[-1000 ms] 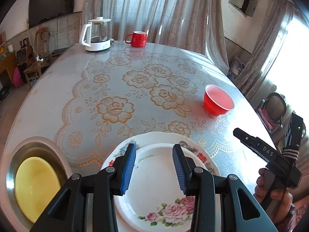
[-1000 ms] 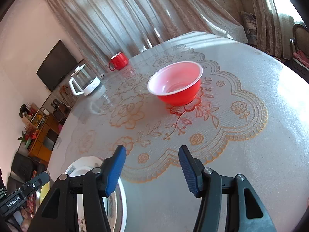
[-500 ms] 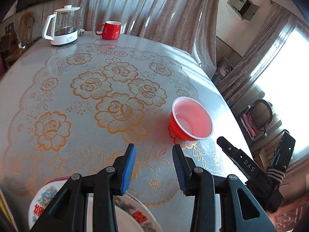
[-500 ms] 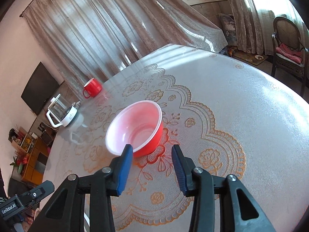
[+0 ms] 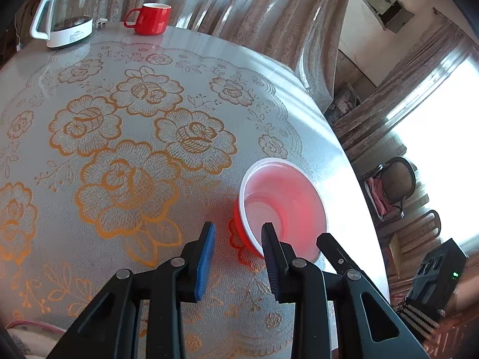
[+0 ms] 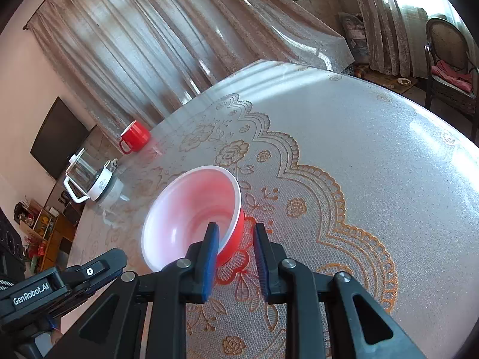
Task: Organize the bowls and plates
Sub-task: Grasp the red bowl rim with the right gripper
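Red bowl [image 6: 191,218] sits on the lace-patterned table [image 6: 374,164], curtains behind. Both grippers have come in from the plates; left gripper [image 5: 238,258] and right gripper [image 6: 235,258] are closing across its rim, pads not yet pressing.

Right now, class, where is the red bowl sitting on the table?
In both wrist views the red bowl sits on the floral tablecloth near the table's right edge, just ahead of both grippers' fingertips, far from the red mug and kettle.
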The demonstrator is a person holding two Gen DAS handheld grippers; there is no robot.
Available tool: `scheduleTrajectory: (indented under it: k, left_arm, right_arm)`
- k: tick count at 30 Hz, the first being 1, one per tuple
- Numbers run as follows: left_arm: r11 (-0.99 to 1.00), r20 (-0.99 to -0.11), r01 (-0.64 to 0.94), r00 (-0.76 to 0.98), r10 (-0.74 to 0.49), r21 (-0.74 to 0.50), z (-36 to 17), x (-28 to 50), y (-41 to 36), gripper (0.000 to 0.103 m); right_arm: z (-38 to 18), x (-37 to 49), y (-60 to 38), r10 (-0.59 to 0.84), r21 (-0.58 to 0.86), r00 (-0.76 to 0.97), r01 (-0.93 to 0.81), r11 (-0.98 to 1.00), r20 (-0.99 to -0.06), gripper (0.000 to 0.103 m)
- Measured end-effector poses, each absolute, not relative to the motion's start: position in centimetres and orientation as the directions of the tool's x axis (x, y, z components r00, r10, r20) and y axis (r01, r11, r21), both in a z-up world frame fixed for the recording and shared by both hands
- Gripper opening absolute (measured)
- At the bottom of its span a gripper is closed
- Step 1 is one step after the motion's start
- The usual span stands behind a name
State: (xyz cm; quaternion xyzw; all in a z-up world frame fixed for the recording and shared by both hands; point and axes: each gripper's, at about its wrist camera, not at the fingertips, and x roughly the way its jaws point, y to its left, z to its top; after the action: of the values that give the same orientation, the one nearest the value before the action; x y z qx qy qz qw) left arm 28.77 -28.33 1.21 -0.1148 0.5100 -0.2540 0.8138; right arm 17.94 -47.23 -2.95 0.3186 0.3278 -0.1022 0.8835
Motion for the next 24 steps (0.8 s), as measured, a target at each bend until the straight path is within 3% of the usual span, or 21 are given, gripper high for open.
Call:
scheduleTrajectory:
  k: [2, 4, 5, 6, 24]
  left_arm:
    - [0.84, -0.774, 0.281, 0.333, -0.538, -0.463, 0.5, 29.5, -28.8, 0.029]
    - [0.836, -0.778, 0.29, 0.315, -0.544, -0.467, 0.0, 29.7, -29.4, 0.021]
    - [0.839, -0.786, 0.297, 0.309, -0.536, -0.455, -0.2, 29.6, -29.6, 0.011]
    - [0.838, -0.787, 0.302, 0.305, -0.537, -0.455, -0.4, 29.4, -29.6, 0.01]
    - [0.883, -0.825, 0.267, 0.327, -0.46, -0.386, 1.6, 25.1, -21.6, 0.01]
  right_arm:
    - [-3.2, 18.3, -47.3, 0.038, 0.502, 0.761, 0.388, 0.773, -0.647, 0.023]
    - [-3.3, 18.5, -47.3, 0.047, 0.507, 0.763, 0.38, 0.774, -0.644, 0.021]
    - [-3.4, 18.5, -47.3, 0.051, 0.507, 0.764, 0.375, 0.776, -0.644, 0.019]
    - [-3.4, 18.5, -47.2, 0.056, 0.508, 0.763, 0.371, 0.777, -0.644, 0.019]
    - [-2.5, 17.0, -41.7, 0.28, 0.629, 0.743, 0.236, 0.741, -0.608, 0.019]
